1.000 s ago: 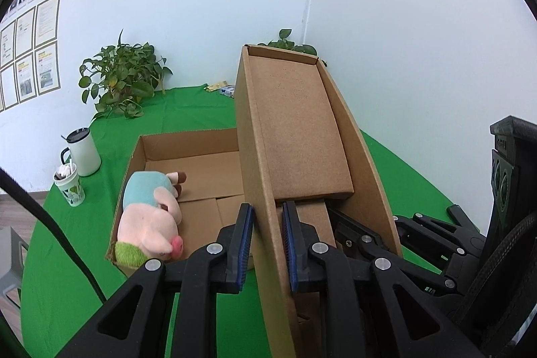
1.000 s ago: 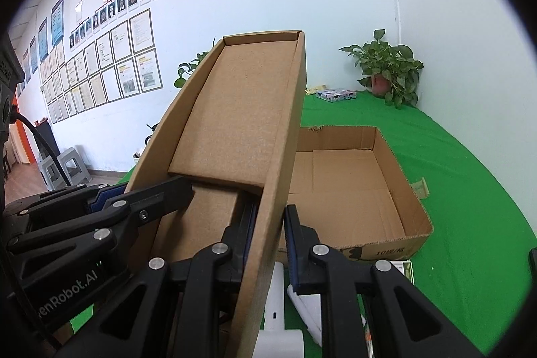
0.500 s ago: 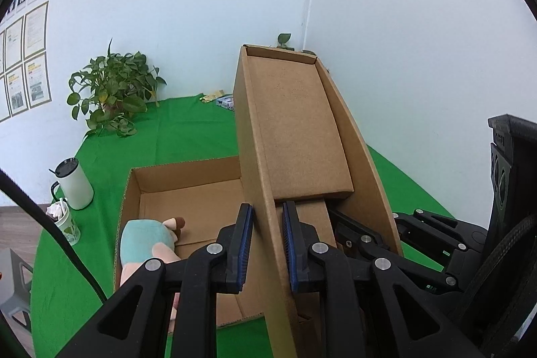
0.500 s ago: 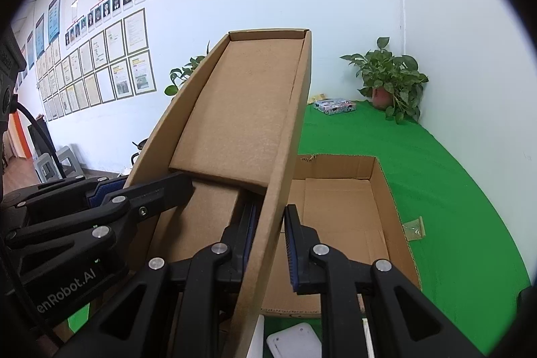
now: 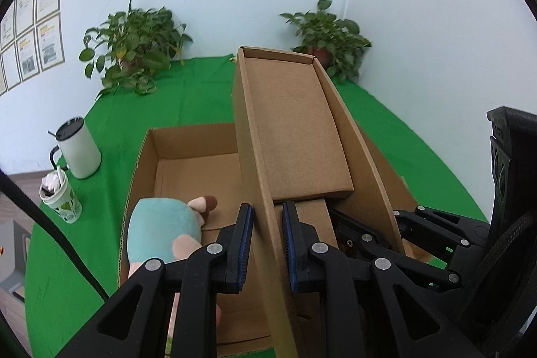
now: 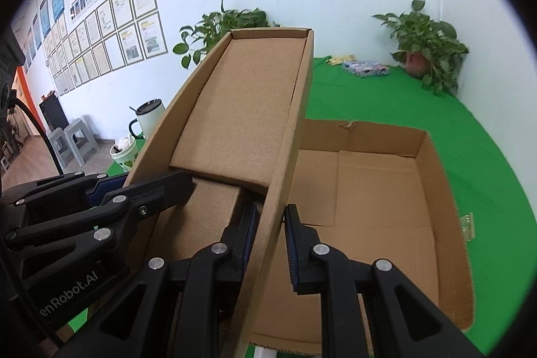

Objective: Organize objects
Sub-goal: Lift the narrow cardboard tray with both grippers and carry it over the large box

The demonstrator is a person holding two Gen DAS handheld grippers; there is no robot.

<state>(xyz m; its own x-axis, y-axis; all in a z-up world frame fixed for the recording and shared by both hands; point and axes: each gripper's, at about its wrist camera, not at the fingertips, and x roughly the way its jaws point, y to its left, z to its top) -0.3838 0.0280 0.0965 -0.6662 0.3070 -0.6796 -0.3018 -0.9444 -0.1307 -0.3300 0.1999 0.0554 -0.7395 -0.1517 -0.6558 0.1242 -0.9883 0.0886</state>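
A shallow cardboard lid (image 5: 295,130) hangs tilted in the air, open side up, held by both side walls. My left gripper (image 5: 266,244) is shut on its left wall. On the right wall my right gripper (image 6: 270,244) is likewise shut, and the lid (image 6: 248,109) fills the middle of that view. Under it an open cardboard box (image 5: 188,140) stands on the green table. A plush toy (image 5: 164,230), teal and pink, lies in the box's left end, partly hidden by my left fingers. The right half of the box (image 6: 369,140) holds nothing that I can see.
A white lidded mug (image 5: 79,148) and a paper cup (image 5: 60,197) stand left of the box. Two potted plants (image 5: 134,49) (image 5: 329,36) sit at the back wall. Small packets (image 6: 365,69) lie far back, a small tag (image 6: 468,223) right of the box.
Both grippers have carried the lid forward and slightly down over the open box. The box and the plush toy have come closer and lower in both views.
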